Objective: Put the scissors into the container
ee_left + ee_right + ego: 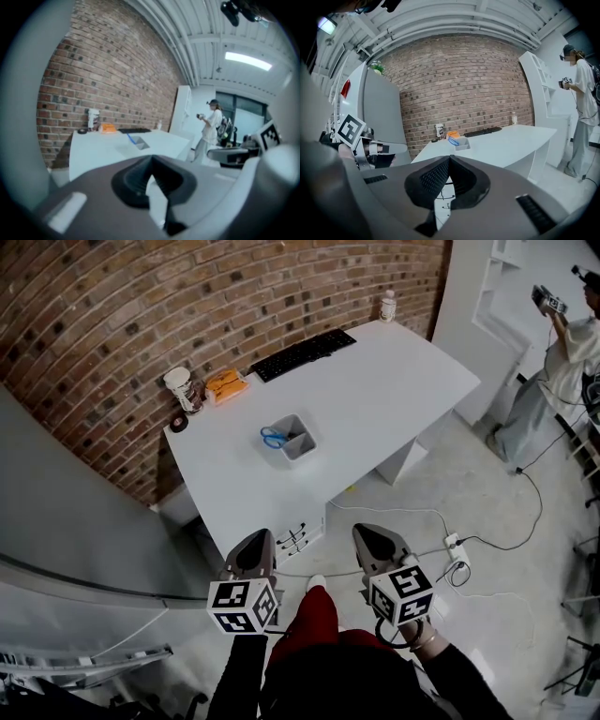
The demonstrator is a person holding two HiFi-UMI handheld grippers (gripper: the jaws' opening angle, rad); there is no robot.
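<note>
The blue-handled scissors (pixel 274 437) lie with their handles sticking out of a small grey container (pixel 300 442) near the front of the white table (pixel 375 381). My left gripper (pixel 255 545) and right gripper (pixel 375 538) hang side by side close to my body, over the floor and well short of the table. Both are shut with nothing between their jaws. From the left gripper (pixel 151 159) view the container (pixel 140 144) is far ahead. Past the right gripper (pixel 450 159), the scissors (pixel 453 140) show at the container (pixel 462 143).
A black keyboard (pixel 302 354), an orange packet (pixel 226 385), a cup (pixel 180 388), a dark tape roll (pixel 178 423) and a bottle (pixel 387 306) line the table's far side by the brick wall. A person (pixel 562 362) stands at right. Cables and a power strip (pixel 455 545) lie on the floor.
</note>
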